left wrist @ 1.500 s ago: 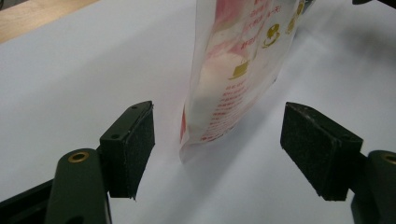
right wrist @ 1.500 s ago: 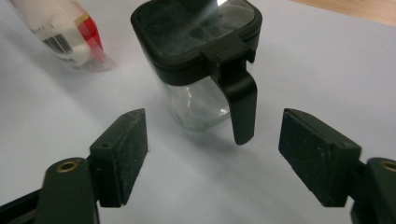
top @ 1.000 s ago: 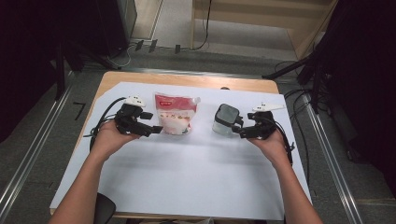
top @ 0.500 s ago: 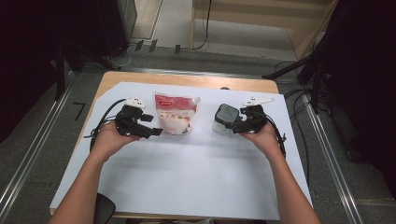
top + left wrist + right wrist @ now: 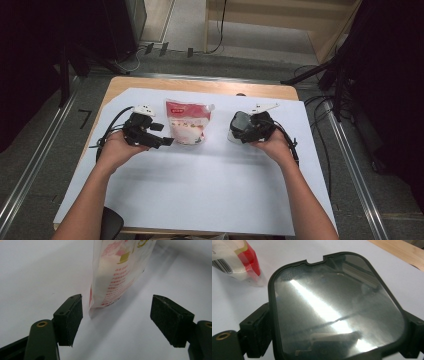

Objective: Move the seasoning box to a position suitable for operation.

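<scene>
A red-and-white spouted pouch (image 5: 187, 122) lies flat on the white sheet (image 5: 200, 190), far centre. My left gripper (image 5: 166, 142) is just left of the pouch's near corner and is open. In the left gripper view that corner of the pouch (image 5: 110, 290) sits a little ahead of the gap, nearer the left pad (image 5: 72, 320), with nothing between the jaws of the left gripper (image 5: 120, 320). To the right, my right gripper (image 5: 243, 131) is shut on a dark rounded box with a glossy smoky lid (image 5: 239, 125). In the right gripper view its pads (image 5: 260, 333) press both sides of the box (image 5: 332, 305).
The white sheet covers most of a wooden table (image 5: 125, 85), whose bare edge shows at the back. Cables (image 5: 107, 131) trail from both grippers toward the table sides. Beyond the far edge are a grey floor and dark stands.
My right gripper has slid left until its jaws are around the dark box and has shut on it. The left gripper and the pouch have hardly moved.
</scene>
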